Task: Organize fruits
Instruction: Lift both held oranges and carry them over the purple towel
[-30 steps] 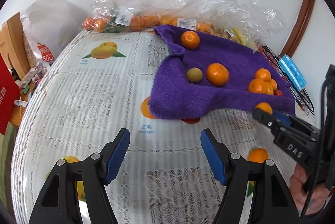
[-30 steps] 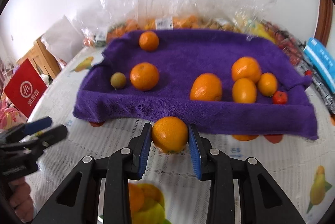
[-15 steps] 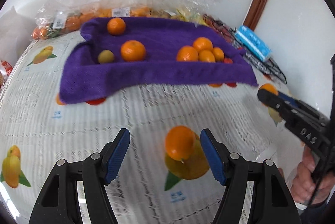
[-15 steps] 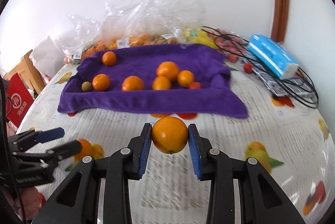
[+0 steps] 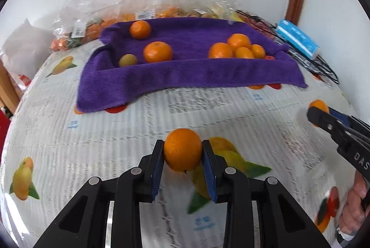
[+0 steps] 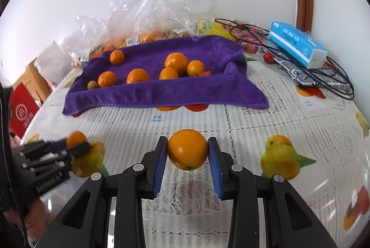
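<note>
Item, nearest: left hand-held gripper (image 5: 183,156), its jaws having just closed, blue pads now pressed on both sides of an orange (image 5: 182,149) held over the table (image 5: 115,143), above a printed mango. Item: right hand-held gripper (image 6: 187,153), clamped narrow on a second orange (image 6: 187,149) between its blue pads, over the lace-patterned tablecloth (image 6: 242,123); in the left wrist view this gripper shows at the right edge, fruit at its tips, a person's hand (image 5: 352,211) on its grip. Item, middle distance: purple towel (image 5: 185,72) spread on the table, front edge draped toward the grippers, well apart from both held oranges. On the towel: a lone orange (image 5: 140,29) at the back left, a larger orange (image 5: 157,51) with a small greenish-yellow fruit (image 5: 127,60) just beside it, and a cluster of oranges (image 5: 235,47) at the right. Item, far: clear plastic bags (image 6: 161,7) of fruit against the wall, a blue tissue pack (image 6: 297,43) over black cables (image 6: 328,79).
</note>
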A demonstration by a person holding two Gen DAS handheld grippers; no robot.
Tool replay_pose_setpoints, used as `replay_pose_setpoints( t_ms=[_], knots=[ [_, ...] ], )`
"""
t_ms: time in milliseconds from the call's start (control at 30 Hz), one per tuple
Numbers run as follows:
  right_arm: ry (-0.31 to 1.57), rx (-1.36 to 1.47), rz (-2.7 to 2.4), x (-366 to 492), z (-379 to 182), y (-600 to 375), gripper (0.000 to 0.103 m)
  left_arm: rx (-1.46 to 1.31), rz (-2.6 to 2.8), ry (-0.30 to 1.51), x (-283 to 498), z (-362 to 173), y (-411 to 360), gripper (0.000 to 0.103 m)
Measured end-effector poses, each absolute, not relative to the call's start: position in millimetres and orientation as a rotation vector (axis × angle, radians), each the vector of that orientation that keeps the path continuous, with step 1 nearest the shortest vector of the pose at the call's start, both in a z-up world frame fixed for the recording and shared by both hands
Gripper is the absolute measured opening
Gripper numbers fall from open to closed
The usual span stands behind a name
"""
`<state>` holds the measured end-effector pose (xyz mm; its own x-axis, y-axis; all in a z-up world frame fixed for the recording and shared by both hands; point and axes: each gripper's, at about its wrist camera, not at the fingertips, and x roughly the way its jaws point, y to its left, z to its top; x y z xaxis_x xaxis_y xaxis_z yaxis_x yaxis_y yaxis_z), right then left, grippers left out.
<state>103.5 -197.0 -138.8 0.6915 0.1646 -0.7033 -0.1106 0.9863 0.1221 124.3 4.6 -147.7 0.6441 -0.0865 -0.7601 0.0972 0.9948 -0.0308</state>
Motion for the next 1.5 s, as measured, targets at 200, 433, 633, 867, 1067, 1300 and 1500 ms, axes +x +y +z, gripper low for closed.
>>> replay_pose_setpoints(
  t_ms=[200,433,633,867,1067,1300,1500],
  knots=[
    [0.840,0.049,0.172,120.1,-152.9,-191.2,0.035,-0.043,-0.057,0.864,130.4,-149.4,18.0,0.031],
    [0.890,0.004,0.190,126.0,-158.5,-180.6,0.035,-0.046,-0.057,0.865,131.9,-149.5,17.2,0.031],
    [0.903,0.044,0.215,128.7,-162.1,-185.1,0.036,-0.069,-0.068,0.866,131.2,-149.8,20.5,0.031],
    [0.903,0.034,0.211,129.0,-162.5,-184.2,0.036,-0.089,-0.078,0.865,131.1,-149.7,24.3,0.031],
    [0.903,0.028,0.208,128.6,-162.1,-183.7,0.036,-0.077,-0.072,0.866,130.8,-149.6,23.0,0.030],
    [0.900,0.022,0.197,128.4,-161.1,-182.0,0.035,-0.094,-0.131,0.861,130.2,-148.4,21.5,0.030],
    [0.847,0.036,0.175,126.0,-149.9,-187.6,0.035,-0.063,-0.135,0.838,130.5,-135.8,17.0,0.030]
  ],
)
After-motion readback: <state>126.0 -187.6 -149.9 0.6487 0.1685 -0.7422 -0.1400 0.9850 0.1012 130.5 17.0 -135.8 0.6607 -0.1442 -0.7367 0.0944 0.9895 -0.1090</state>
